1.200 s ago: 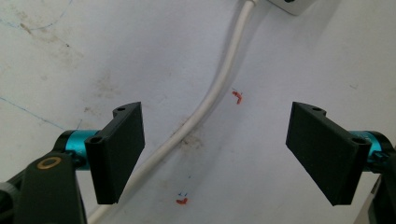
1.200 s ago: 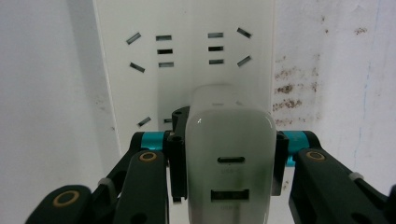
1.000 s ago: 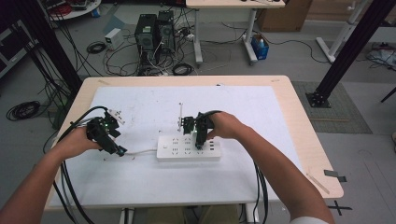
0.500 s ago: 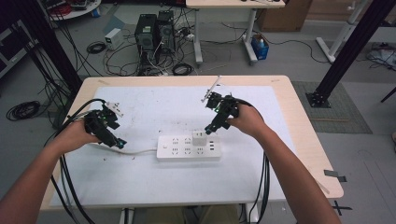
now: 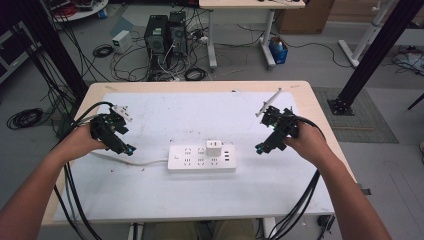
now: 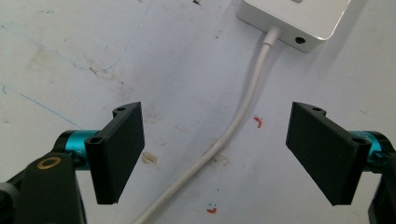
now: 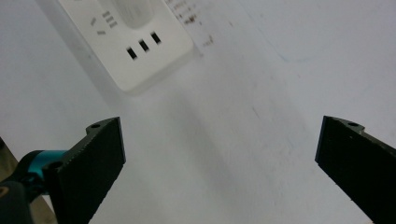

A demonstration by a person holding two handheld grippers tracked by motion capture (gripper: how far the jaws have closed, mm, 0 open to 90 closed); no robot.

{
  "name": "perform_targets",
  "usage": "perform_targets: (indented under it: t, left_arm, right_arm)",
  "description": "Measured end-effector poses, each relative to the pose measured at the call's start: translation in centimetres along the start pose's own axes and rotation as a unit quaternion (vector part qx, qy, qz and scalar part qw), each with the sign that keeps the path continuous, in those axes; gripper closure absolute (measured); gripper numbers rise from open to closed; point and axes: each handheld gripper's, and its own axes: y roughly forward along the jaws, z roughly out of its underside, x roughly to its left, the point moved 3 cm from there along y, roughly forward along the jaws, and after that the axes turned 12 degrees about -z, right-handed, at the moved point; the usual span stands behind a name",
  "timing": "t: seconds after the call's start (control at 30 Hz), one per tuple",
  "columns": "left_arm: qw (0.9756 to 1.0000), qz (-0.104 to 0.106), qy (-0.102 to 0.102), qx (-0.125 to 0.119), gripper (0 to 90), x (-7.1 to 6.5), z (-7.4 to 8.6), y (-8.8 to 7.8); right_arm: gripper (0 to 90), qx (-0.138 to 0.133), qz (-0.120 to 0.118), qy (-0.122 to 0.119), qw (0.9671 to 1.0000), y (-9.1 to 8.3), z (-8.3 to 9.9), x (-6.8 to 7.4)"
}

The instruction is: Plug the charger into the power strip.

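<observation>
A white power strip (image 5: 201, 157) lies in the middle of the white table, with a small white plug adapter (image 5: 214, 146) standing in one of its sockets. Its white cord (image 5: 131, 161) runs off to the left. My left gripper (image 5: 126, 148) hovers at the table's left, open, above the cord (image 6: 233, 133), with the strip's end (image 6: 299, 21) ahead. My right gripper (image 5: 261, 147) is held to the right of the strip, open and empty, and the strip's USB end (image 7: 135, 44) lies ahead of its jaws.
The table's wooden rim (image 5: 320, 115) frames the white mat. Thick black cables (image 5: 72, 185) trail from both grippers over the front edge. Computer towers (image 5: 162, 35) and tangled wires sit on the floor behind.
My right gripper has left the strip, where the adapter stays plugged in, and swung out to the right. The left gripper has drifted slightly left.
</observation>
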Motion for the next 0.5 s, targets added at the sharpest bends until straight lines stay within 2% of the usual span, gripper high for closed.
perform_targets:
  t: [0.2, 0.5]
  left_arm:
    - [1.0000, -0.003, -0.002, -0.002, 19.6, 0.1, 0.0, 0.1]
    - [0.9999, -0.008, -0.008, -0.001, 19.6, 0.2, 0.1, 0.0]
  right_arm:
    - [0.9, 0.004, 0.009, 0.015, 0.9998, -0.8, 2.4, 0.1]
    - [0.9, -0.001, 0.014, 0.024, 0.9996, -0.7, 3.5, 0.4]
